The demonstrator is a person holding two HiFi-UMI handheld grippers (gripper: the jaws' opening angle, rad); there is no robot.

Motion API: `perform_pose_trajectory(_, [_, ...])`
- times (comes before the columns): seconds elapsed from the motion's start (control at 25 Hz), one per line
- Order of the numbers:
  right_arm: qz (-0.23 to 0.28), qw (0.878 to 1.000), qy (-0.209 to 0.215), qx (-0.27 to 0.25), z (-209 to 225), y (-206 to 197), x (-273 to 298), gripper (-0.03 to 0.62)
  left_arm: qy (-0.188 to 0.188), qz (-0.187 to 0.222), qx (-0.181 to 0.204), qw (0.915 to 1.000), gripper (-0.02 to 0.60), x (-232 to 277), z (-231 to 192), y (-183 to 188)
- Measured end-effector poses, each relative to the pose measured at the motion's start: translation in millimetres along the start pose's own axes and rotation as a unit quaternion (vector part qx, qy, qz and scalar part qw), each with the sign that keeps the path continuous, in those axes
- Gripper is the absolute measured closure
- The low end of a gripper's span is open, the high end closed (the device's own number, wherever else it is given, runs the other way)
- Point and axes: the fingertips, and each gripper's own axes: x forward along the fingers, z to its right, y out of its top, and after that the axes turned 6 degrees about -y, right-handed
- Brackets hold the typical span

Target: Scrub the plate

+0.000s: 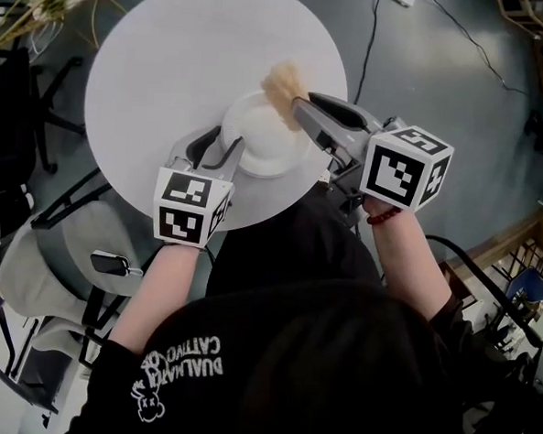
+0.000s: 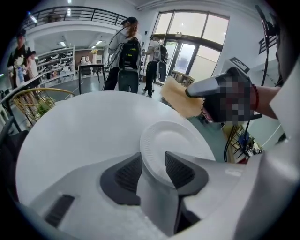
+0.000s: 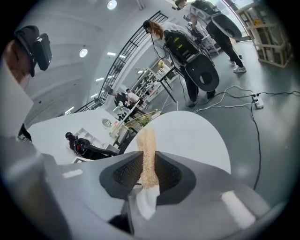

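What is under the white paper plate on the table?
Under the white paper plate lies the round white table. The patch right beneath the plate is covered, so nothing there can be seen.

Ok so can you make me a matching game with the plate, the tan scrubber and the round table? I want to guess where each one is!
Things:
1. plate
2. scrubber
3. table

Places:
A. pinched tight in the right gripper
B. underneath the plate, holding it up
C. rim between the open fingers of the left gripper

Pairs: 1-C, 2-A, 3-B
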Motion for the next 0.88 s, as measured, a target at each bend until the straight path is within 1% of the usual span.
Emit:
perform_pose_trajectory(0.08, [-0.008, 1.0, -0.007, -0.01, 1.4, -1.3, 0.8, 0.507, -0.001, -0.005, -0.006, 1.0, 0.426, 7.2, 4.2, 4.2])
perform_pose_trajectory(0.2, [-0.015, 1.0, -0.018, -0.02, 2.9, -2.4, 0.9, 0.507, 0.008, -0.008, -0.009, 0.9999, 0.479, 11.3, 3.4, 8.9])
perform_pose_trajectory(0.28, [-0.014, 0.999, -0.026, -0.021, 3.1, -2.1, -0.4, 0.507, 0.005, -0.01, -0.009, 0.9999, 0.485, 11.8, 5.6, 12.2])
perform_pose_trajectory(0.36, [-0.011, 0.999, -0.034, -0.021, 3.2, -0.8, -2.6, 0.507, 0.0, -0.006, -0.019, 0.9998, 0.492, 12.5, 10.3, 17.4])
perform_pose_trajectory(0.48, [-0.004, 0.999, -0.047, -0.025, -1.9, -6.8, 3.7, 0.507, -0.005, 0.018, -0.047, 0.9987, 0.519, 8.5, 9.8, 18.9])
perform_pose_trajectory(0.56, [-0.009, 0.998, -0.052, -0.031, -16.2, -25.7, 20.3, 0.506, -0.004, 0.038, -0.064, 0.9972, 0.532, -2.4, -0.8, 7.1])
perform_pose_trajectory(0.68, [-0.036, 0.997, -0.045, -0.049, -37.9, -52.2, 44.7, 0.505, 0.002, 0.06, -0.087, 0.9944, 0.541, -15.7, -13.2, -7.3])
perform_pose_trajectory(0.88, [-0.082, 0.992, -0.03, -0.088, -54.6, -66.7, 70.5, 0.506, 0.014, 0.079, -0.131, 0.9881, 0.548, -19.7, -20.5, -10.8])
